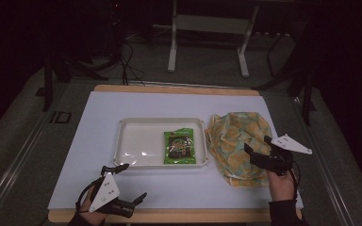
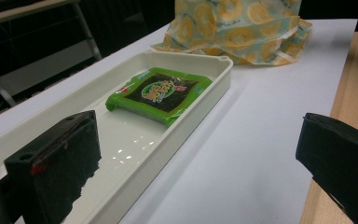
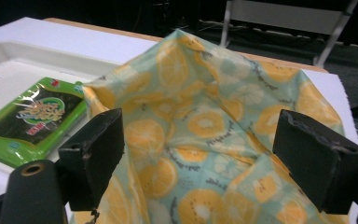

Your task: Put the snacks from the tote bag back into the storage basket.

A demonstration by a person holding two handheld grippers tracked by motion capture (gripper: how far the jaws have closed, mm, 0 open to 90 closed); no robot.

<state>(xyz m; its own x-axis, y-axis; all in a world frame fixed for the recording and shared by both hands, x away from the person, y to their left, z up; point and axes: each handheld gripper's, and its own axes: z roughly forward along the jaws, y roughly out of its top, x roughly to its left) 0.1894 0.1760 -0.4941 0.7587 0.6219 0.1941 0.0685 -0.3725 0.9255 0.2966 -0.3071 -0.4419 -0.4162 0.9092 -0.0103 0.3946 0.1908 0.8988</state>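
— Green packet (image 1: 179,147) where?
— Right end of the tray (image 1: 132,123), left of the bag (image 1: 235,141).
— Grippers?
— Right gripper (image 1: 255,143) over the bag, jaws spread; left gripper (image 1: 131,182) near the front edge, jaws spread too.

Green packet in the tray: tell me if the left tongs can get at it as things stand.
Probably yes. The left tongs are open beside the tray's near rim, and the packet lies flat and uncovered at the tray's right end. Only the low rim lies between, so they would have to come in over it.
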